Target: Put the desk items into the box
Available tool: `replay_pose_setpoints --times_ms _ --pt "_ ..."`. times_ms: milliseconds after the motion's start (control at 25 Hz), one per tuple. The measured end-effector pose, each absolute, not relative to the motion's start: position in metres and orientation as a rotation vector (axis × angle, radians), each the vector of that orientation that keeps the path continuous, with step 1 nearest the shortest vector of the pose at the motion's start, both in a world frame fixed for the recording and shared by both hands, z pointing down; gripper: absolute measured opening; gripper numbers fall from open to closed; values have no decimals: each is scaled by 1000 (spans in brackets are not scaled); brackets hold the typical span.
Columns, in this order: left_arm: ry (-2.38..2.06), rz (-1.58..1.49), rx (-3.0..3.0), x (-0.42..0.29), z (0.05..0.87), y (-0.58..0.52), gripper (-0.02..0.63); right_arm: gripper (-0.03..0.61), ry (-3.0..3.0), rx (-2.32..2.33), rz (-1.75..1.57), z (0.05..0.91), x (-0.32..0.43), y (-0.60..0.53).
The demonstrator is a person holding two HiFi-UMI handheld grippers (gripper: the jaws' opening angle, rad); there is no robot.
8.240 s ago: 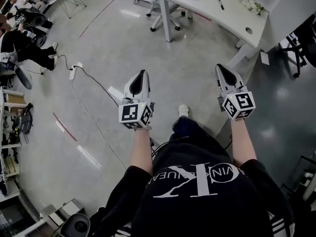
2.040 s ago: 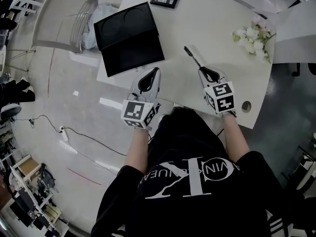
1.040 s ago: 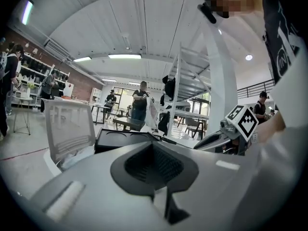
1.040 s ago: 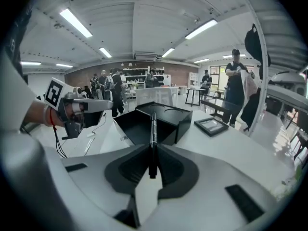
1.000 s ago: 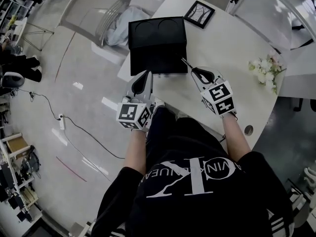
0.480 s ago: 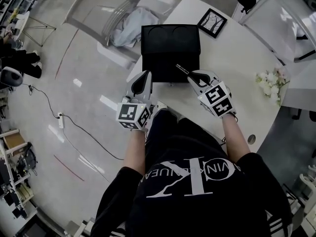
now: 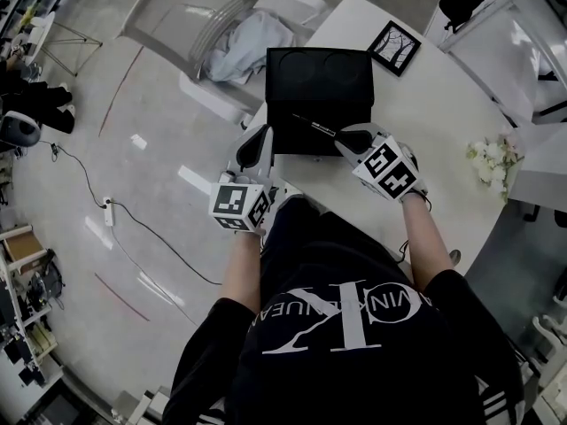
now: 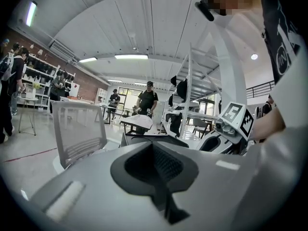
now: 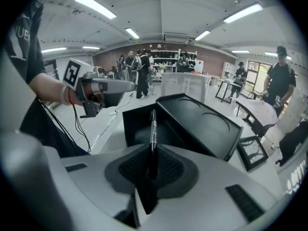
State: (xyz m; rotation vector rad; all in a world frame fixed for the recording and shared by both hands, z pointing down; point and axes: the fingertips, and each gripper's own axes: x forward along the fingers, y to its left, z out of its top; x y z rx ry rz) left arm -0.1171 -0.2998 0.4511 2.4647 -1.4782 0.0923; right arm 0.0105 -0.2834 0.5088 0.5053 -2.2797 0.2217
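Note:
An open black box (image 7: 317, 129) stands on the white desk (image 7: 425, 122) with its lid (image 7: 321, 71) tilted back behind it. My right gripper (image 7: 340, 139) is shut on a black pen (image 7: 314, 125), which points out over the box's open inside. In the right gripper view the pen (image 9: 153, 129) sticks up from the closed jaws above the box (image 9: 139, 126). My left gripper (image 7: 255, 145) hangs shut and empty off the desk's left edge, beside the box. A framed picture (image 7: 395, 46) and a white flower bunch (image 7: 492, 161) lie on the desk.
A grey mesh chair (image 7: 182, 11) with a pale cloth (image 7: 250, 42) on it stands just left of the desk. A cable and power strip (image 7: 108, 211) lie on the floor. Several people stand far off in the room (image 8: 147, 97).
I have walked up to the desk. My right gripper closed on the pen and carried it left over the open box. The left gripper stayed shut beside the desk edge.

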Motion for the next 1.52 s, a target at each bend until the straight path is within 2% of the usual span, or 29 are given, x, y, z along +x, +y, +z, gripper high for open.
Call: replay_pose_setpoints --times_ms 1520 --pt "-1475 104 2422 -145 467 -331 11 38 -1949 61 -53 572 -25 -309"
